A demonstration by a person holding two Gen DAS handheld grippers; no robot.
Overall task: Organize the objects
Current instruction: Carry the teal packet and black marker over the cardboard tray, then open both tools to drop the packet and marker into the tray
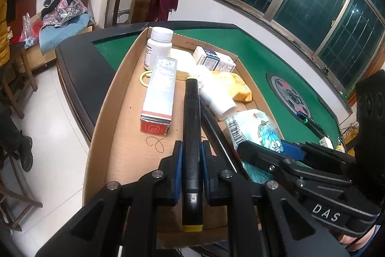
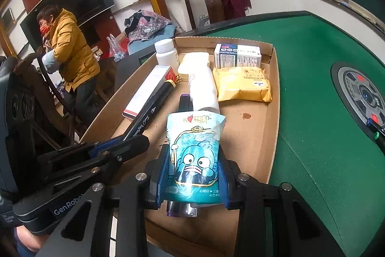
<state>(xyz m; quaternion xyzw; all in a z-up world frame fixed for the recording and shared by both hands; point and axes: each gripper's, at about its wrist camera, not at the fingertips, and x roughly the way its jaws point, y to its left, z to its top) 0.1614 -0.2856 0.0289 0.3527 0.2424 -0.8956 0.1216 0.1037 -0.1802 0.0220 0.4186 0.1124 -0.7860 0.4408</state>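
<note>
Cardboard forms the shallow tray (image 2: pixel 274 98) on the green table (image 2: pixel 312 78). Above the tray's near end, the left gripper (image 1: pixel 191 158) clamps a black marker (image 1: pixel 191 127) with yellow caps. Just beside it, the right gripper (image 2: pixel 193 175) pinches a blue cartoon tissue pack (image 2: pixel 195 155) over a purple-capped marker (image 2: pixel 185 100) lying in the tray.

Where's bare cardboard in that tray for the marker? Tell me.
Free: the tray's left strip beside the long silver box, and its right floor below the yellow cracker pack. Crowded: the middle, with bottles, marker and tissue pack.
</note>
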